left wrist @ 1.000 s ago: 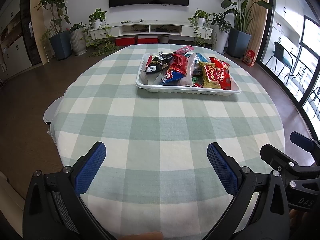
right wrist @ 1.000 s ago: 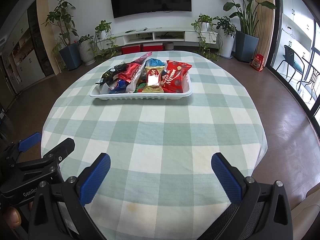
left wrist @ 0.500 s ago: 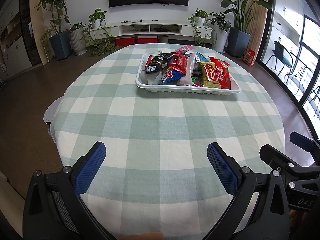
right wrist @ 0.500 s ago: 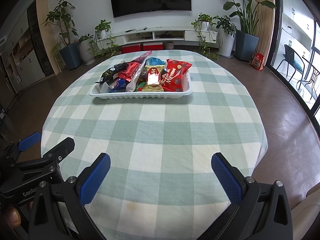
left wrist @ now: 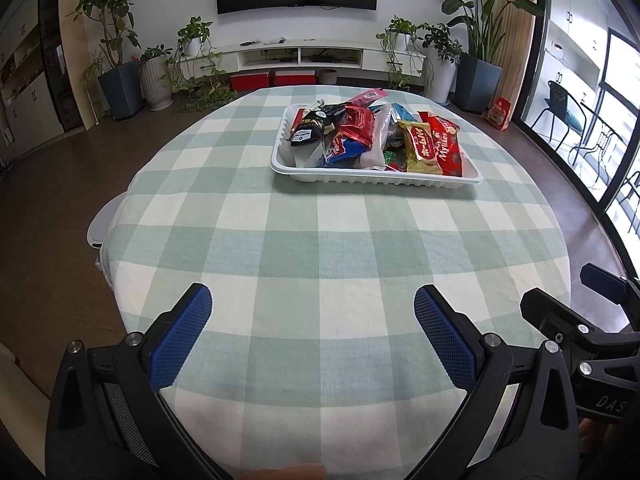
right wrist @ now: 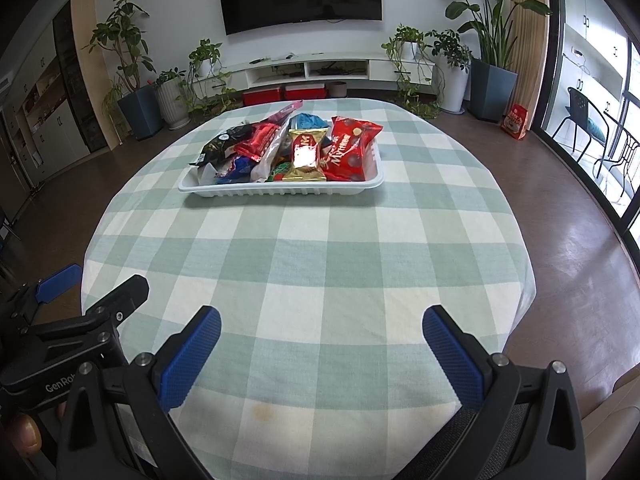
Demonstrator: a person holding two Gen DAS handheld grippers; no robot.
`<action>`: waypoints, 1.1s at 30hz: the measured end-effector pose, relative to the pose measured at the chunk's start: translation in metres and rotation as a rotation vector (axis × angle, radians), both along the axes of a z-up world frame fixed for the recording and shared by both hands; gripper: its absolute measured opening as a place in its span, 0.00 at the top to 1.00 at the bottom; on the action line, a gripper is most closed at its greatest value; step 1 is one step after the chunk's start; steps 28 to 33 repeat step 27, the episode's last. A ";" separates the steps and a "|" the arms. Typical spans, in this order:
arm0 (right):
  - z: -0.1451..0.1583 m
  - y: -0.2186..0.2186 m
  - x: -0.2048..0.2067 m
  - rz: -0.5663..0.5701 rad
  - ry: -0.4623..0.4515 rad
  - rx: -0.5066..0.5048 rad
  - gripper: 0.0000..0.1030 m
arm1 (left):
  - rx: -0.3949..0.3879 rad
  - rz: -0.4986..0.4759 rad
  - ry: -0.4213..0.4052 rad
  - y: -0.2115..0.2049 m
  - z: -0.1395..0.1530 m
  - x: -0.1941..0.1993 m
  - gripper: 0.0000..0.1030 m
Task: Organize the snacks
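Looks done: snacks (left wrist: 372,140) all in tray (left wrist: 372,179) toward tabletop's far edge; left gripper (left wrist: 312,332), right gripper (right wrist: 322,350) fingers open, empty.

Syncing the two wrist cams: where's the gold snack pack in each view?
Left wrist: gold snack pack lies right of centre in the upper half, toward the right end of the white tray.
Right wrist: gold snack pack sits just left of centre, upper half, with glare on its face.
Shared landmark: the red Mytikas bag lies directly to its right in both.
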State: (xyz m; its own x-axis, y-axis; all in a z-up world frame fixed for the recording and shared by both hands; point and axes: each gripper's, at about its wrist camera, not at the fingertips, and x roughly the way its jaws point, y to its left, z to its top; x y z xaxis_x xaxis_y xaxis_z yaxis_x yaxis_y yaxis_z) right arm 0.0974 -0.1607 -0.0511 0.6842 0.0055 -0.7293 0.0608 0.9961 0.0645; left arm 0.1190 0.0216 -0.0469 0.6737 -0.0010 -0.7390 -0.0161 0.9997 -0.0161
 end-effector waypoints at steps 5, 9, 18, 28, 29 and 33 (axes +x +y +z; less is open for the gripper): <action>0.000 0.000 0.000 0.000 0.001 0.000 0.00 | 0.001 0.000 0.001 0.000 0.000 0.000 0.00; 0.000 -0.001 0.000 0.000 0.002 0.001 0.00 | 0.001 -0.001 0.001 -0.001 -0.001 0.000 0.00; 0.001 -0.001 0.000 -0.003 0.002 0.002 0.00 | 0.002 -0.003 0.008 -0.001 -0.004 -0.001 0.00; -0.002 -0.004 -0.001 -0.006 0.006 0.004 0.00 | 0.019 -0.015 -0.004 -0.005 -0.005 -0.004 0.00; -0.002 -0.004 -0.001 -0.006 0.006 0.004 0.00 | 0.019 -0.015 -0.004 -0.005 -0.005 -0.004 0.00; -0.002 -0.004 -0.001 -0.006 0.006 0.004 0.00 | 0.019 -0.015 -0.004 -0.005 -0.005 -0.004 0.00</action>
